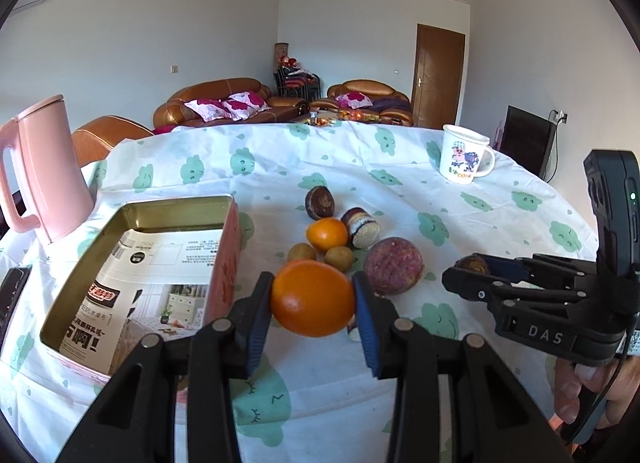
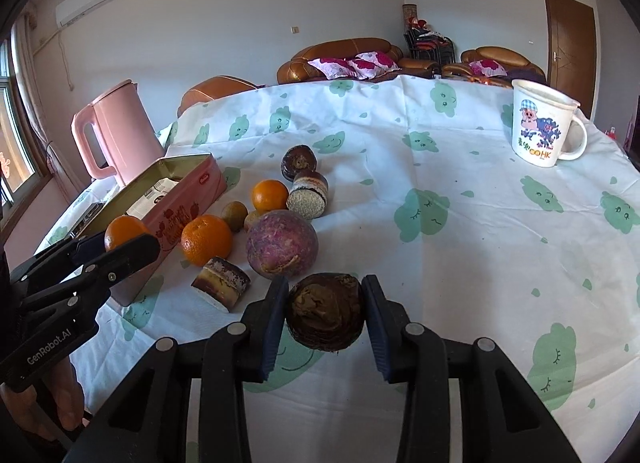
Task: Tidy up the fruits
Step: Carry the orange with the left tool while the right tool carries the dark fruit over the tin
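My left gripper [image 1: 313,301] clamps an orange [image 1: 313,297]; my right gripper [image 2: 325,313] clamps a dark brown fruit [image 2: 326,311]; the tin [image 1: 80,263] sits at nine o'clock.

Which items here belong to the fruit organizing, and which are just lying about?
Job:
orange in left tongs
water chestnut in right tongs
loose oranges
pink tin

Lying about:
pink kettle
cartoon mug
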